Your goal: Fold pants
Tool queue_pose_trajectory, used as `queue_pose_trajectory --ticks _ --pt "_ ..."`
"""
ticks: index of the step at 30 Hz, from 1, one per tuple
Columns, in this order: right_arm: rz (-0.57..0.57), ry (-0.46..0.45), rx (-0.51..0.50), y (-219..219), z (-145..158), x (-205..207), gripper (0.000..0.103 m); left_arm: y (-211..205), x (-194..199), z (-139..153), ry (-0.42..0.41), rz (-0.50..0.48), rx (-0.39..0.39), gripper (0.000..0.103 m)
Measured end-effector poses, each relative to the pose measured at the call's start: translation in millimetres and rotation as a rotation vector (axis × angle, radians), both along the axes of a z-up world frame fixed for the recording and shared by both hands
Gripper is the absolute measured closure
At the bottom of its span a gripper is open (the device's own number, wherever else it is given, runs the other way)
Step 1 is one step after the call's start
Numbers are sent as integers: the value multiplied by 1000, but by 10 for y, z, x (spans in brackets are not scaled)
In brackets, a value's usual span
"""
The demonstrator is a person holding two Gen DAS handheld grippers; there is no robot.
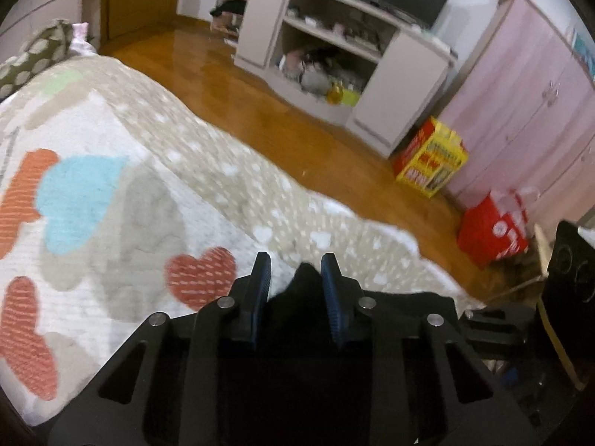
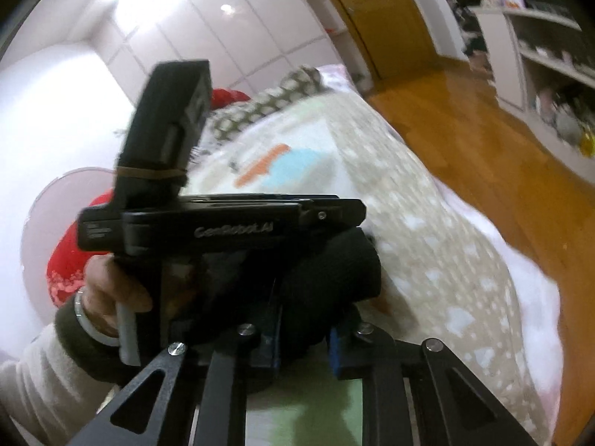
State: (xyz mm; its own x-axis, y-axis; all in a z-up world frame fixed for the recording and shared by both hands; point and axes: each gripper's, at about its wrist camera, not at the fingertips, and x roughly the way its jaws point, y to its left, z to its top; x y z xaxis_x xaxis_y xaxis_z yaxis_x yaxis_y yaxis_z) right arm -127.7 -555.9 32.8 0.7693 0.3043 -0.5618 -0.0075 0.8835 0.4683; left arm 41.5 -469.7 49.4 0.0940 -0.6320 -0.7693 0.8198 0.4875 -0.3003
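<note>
The black pants lie bunched at the near edge of the bed, and a peak of the cloth rises between the blue pads of my left gripper, which is shut on it. More black cloth trails off to the right under the gripper. In the right wrist view a thick roll of the pants fills the jaws of my right gripper, shut on it, with the fingertips hidden by the cloth. The left gripper is seen side-on just beyond, held by a person's hand.
The bed carries a white and beige bedspread with hearts and a spotted pillow at its far end. Beyond it are a wooden floor, a grey shelf unit, a pink wardrobe, a red-yellow box and a red bag.
</note>
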Motion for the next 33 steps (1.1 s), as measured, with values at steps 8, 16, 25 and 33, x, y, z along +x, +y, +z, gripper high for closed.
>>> queue_pose_trajectory --ticks 8,16,25,33 --pt "236 -131 -106 902 500 124 85 1138 164 645 -46 268 -126 76" --pt "537 108 -172 1997 -229 333 69 2341 -100 496 -30 512 -99 55" --pt "374 -46 -86 1276 177 64 43 2682 -581 244 17 571 -87 55" --pt "323 54 -354 1686 -3 724 50 2899 -889 168 -1 644 -41 55"
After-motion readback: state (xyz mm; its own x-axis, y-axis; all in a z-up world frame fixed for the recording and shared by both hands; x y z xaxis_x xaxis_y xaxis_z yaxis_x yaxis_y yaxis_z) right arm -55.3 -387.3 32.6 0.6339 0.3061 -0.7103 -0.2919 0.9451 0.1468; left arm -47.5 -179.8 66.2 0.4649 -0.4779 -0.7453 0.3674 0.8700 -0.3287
